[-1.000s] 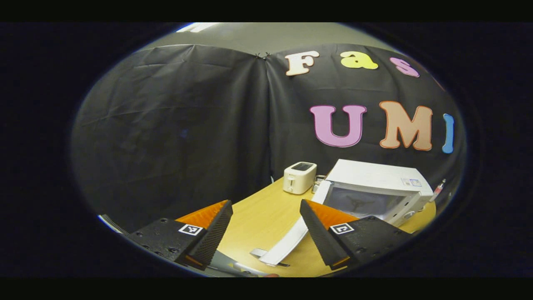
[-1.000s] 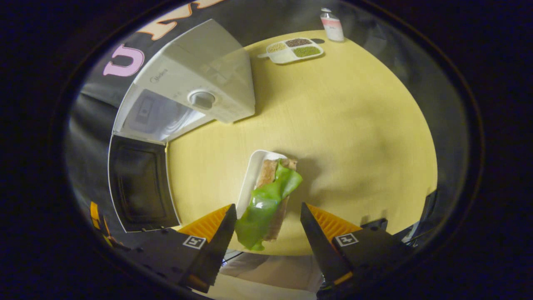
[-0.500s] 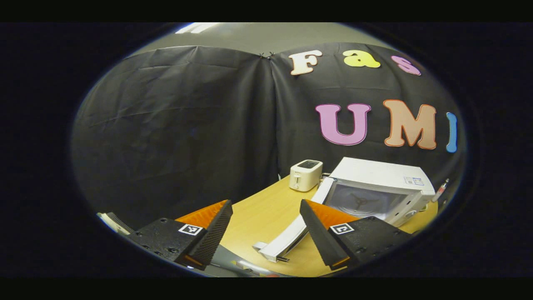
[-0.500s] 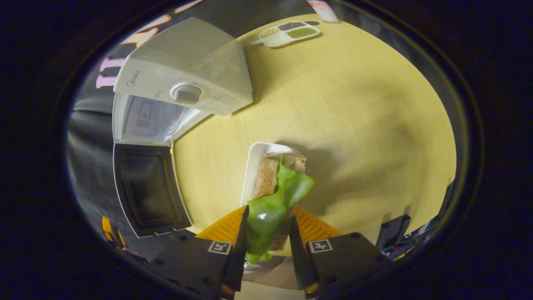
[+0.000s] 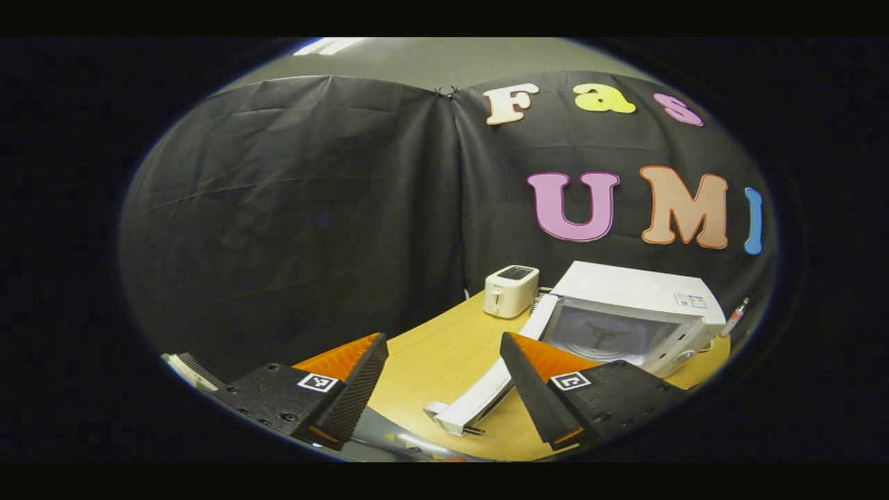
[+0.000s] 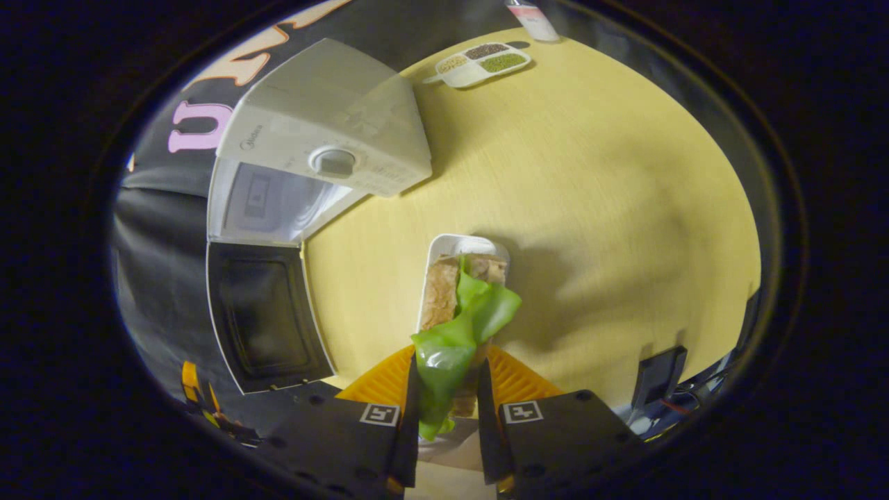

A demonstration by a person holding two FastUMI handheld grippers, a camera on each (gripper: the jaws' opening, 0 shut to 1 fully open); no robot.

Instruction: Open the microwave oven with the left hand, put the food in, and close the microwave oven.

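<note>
The microwave oven (image 6: pixel 326 149) stands on the bench (image 6: pixel 597 208) with its door (image 6: pixel 267 316) swung fully out, so step 1 of the task, the opening, looks done. The cavity (image 5: pixel 604 335) shows its turntable and no food inside. The food (image 6: pixel 455 319), a bread slice with a green leaf over it, lies partly on a white tray (image 6: pixel 451 248) on the bench in front of the microwave oven, just beside the free edge of the door. The right hand-held gripper (image 6: pixel 448 417) has its 2 fingers pressed against the near end of the food, pinching it. The left hand-held gripper (image 5: pixel 444 378) is spread wide and holds nothing, near the door's outer edge and apart from it. By my reading, 2 steps are left: carrying the food into the cavity, then swinging the door shut. A toaster (image 5: pixel 511 291) sits beside the microwave oven, on its hinge side.
</note>
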